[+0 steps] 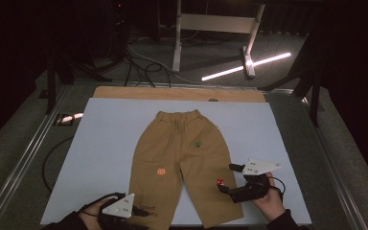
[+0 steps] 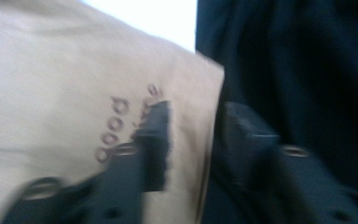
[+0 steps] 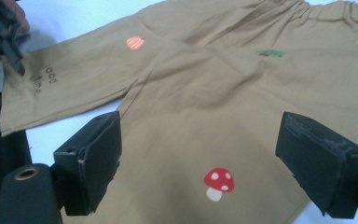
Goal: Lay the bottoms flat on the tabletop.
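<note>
Tan trousers lie flat on the table. The left gripper straddles a leg hem, jaws apart. The right gripper hovers wide over the other leg.

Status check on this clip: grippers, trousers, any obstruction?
Left gripper open, straddling hem of left leg. Right gripper open, over right leg near mushroom print. Tan trousers flat on blue mat. No obstruction seen.

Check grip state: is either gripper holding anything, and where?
Left gripper straddles the tan cotton trousers at one leg's hem edge; closure unclear. Right gripper is open, holding nothing.
</note>
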Demonstrator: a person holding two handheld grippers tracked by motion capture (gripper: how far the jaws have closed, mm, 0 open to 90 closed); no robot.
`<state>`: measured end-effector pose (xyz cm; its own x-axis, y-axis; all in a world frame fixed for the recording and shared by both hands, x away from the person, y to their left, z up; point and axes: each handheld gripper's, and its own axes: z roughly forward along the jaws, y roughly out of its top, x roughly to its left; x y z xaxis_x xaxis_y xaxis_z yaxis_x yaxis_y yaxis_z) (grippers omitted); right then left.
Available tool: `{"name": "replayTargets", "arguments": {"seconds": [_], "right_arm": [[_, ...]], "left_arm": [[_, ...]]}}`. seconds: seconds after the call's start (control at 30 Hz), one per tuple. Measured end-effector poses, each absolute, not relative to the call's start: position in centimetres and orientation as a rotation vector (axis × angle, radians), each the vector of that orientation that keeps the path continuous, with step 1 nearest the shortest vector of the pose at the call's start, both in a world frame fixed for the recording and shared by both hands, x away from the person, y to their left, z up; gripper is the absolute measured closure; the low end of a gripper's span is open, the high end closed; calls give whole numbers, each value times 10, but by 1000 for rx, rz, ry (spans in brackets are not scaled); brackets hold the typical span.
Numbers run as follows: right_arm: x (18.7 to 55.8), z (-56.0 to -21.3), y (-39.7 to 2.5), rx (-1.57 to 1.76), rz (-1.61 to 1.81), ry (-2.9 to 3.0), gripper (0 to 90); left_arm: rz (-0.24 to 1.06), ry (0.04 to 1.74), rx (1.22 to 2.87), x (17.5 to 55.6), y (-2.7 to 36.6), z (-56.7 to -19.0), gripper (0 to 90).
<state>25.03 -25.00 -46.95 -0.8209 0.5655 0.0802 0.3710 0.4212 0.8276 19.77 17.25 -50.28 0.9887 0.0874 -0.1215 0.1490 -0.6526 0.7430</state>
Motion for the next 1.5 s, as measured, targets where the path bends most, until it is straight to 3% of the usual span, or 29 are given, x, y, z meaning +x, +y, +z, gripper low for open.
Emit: {"name": "replayTargets", "arguments": {"seconds": [0.07, 0.13, 0.37, 0.67, 0.9, 1.5], "right_arm": [[251, -469, -250, 821, 1365, 2459, 145], [255, -466, -249, 814, 1350, 2444, 141], [266, -464, -249, 794, 1381, 2430, 128], [276, -472, -255, 845, 1385, 2405, 123], [312, -479, -259, 922, 1350, 2376, 124], [392, -496, -237, 1013, 1226, 2334, 126]], "left_arm": [[-74, 198, 2266, 200, 174, -499, 303], [-57, 266, 2238, 210, 179, -491, 185], [-1, 401, 2207, 238, 185, -484, 35], [65, 545, 2156, 277, 187, -477, 17], [141, 691, 2123, 315, 187, -479, 17], [313, 919, 2119, 372, 185, -491, 21]]}}
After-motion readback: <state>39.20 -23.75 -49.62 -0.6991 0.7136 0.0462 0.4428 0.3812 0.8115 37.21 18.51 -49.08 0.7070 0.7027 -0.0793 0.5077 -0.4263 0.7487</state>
